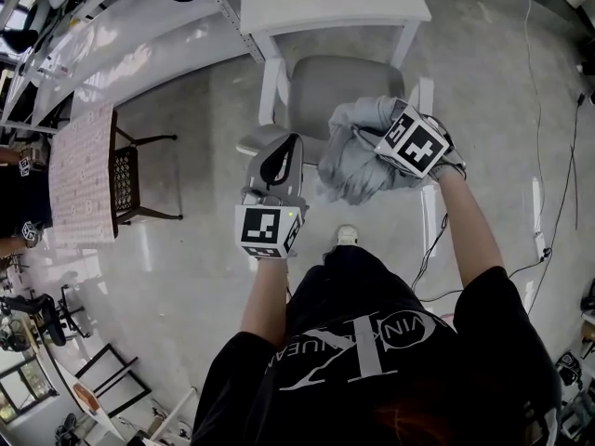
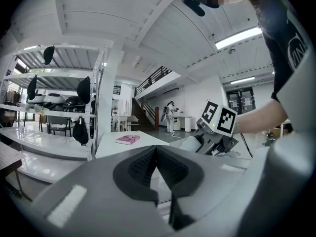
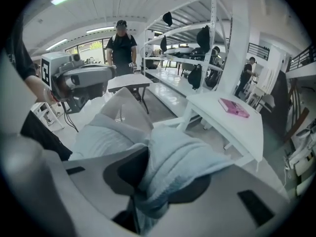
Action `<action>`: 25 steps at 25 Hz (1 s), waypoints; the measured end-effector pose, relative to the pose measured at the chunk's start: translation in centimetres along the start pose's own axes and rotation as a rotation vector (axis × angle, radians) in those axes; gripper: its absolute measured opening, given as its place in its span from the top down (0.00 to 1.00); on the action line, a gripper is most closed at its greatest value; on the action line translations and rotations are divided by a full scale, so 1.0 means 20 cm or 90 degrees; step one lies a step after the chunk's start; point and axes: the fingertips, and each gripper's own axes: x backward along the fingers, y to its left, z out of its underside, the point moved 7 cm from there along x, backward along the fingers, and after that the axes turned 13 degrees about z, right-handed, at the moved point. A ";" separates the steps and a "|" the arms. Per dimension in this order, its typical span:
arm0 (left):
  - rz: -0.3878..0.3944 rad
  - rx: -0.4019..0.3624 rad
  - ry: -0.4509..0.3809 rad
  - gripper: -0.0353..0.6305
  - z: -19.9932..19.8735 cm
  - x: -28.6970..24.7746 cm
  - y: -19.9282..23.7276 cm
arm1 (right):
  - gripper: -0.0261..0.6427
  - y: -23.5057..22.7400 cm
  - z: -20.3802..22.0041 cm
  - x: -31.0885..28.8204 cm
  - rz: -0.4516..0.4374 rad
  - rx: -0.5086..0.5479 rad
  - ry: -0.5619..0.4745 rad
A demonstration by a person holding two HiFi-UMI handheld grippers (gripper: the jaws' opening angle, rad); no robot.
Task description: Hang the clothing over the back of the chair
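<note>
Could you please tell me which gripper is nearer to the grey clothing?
Right. The right gripper has the grey clothing bunched between its jaws. The left gripper hovers beside it, empty with its jaws together, clear of the fabric.

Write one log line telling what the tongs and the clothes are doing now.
left tongs: shut, empty | right tongs: apart, clothing between them | clothing: bunched above chair, not hung yet

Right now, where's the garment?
Head view, right of centre: the garment is bunched between the jaws of the right claw, over the chair at the table.
</note>
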 end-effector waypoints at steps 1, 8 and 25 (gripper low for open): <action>0.001 -0.001 0.000 0.93 0.00 0.00 0.00 | 0.79 0.00 0.00 0.00 0.000 -0.004 0.004; 0.010 -0.002 -0.005 0.93 0.00 0.04 -0.02 | 0.75 -0.01 0.03 0.06 0.006 -0.036 0.033; 0.055 0.001 -0.016 0.93 -0.04 0.11 -0.07 | 0.66 0.01 0.13 0.27 0.043 -0.143 0.070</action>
